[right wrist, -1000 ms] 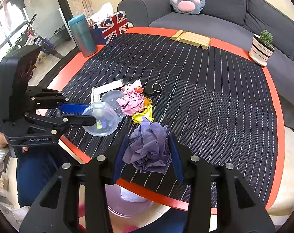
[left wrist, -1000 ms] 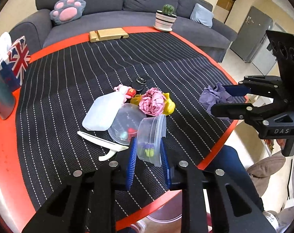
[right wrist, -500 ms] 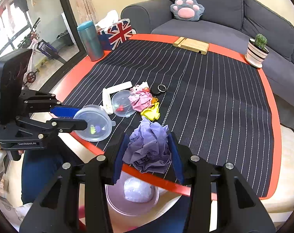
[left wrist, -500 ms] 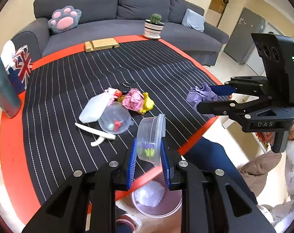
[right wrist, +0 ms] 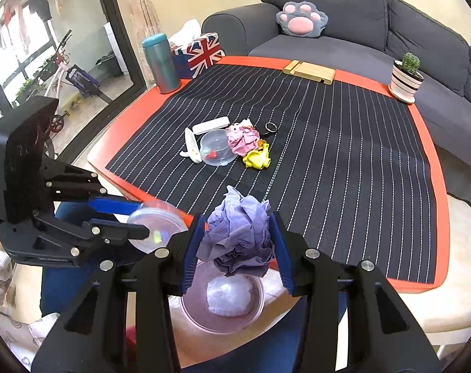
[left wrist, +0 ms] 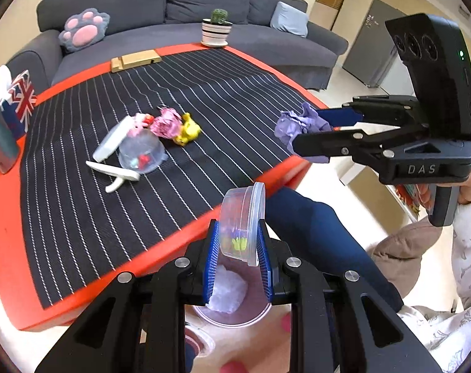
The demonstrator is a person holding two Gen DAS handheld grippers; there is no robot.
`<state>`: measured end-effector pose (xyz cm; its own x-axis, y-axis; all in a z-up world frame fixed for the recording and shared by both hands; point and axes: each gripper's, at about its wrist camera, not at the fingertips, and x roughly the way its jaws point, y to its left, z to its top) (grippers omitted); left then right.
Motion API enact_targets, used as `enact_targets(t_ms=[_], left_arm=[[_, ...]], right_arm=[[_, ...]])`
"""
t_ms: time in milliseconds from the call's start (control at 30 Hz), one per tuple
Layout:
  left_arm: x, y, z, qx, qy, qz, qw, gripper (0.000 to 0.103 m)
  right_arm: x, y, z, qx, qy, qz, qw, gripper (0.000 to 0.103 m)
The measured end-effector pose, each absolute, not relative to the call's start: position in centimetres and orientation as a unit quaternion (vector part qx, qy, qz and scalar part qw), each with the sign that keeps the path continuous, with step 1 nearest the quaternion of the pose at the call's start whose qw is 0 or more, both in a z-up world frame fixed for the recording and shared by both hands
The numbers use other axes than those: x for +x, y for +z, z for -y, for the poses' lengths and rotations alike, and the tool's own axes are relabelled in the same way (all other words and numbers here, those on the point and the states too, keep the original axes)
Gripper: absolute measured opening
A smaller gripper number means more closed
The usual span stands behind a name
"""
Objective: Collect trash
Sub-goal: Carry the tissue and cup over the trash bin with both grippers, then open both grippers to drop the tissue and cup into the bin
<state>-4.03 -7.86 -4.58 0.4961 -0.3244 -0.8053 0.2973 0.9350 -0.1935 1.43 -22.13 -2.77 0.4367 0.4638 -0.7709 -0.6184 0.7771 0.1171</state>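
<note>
Trash bin (right wrist: 260, 306) below both claws: left gripper (left wrist: 238, 256) pinched tight on clear lidded tub (left wrist: 243, 222); right gripper (right wrist: 237, 248) part-closed, clamping crumpled purple paper (right wrist: 238, 233).

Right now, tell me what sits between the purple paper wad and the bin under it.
Nothing visible. The right gripper holds the purple paper wad over the open bin, which holds only a white wad at the bottom.

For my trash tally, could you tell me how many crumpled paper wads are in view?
3: a purple wad gripped by the right gripper, plus a pink wad and a yellow wad on the table. Others may be hidden.
</note>
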Motion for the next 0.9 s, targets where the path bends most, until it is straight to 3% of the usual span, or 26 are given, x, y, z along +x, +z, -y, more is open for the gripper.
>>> enact_targets(t_ms=[100, 167, 200, 233, 900], left_arm=[[-4.7, -4.8, 8.5, -0.008, -0.183, -0.469, 0.864, 0.028], [-5.1, -5.1, 8.8, -0.004, -0.179, -0.469, 0.865, 0.053], [-5.3, -5.2, 8.8, -0.006, -0.175, -0.466, 0.867, 0.078], [-5.5, -5.4, 8.6, -0.015, -0.169, -0.46, 0.872, 0.091], [-8.2, -3.6, 5.4, -0.029, -0.08, -0.407, 0.91, 0.095]], right_arm=[[0.5, -2.7, 22.5, -0.087, 0.322, -0.42, 0.844, 0.043], [0.0, -2.8, 22.6, -0.087, 0.322, -0.419, 0.844, 0.043], [-0.3, -2.9, 22.7, -0.086, 0.323, -0.419, 0.845, 0.043], [-0.6, -3.0, 22.7, -0.086, 0.322, -0.419, 0.845, 0.043], [-3.6, -3.9, 22.1, -0.092, 0.34, -0.415, 0.839, 0.043]])
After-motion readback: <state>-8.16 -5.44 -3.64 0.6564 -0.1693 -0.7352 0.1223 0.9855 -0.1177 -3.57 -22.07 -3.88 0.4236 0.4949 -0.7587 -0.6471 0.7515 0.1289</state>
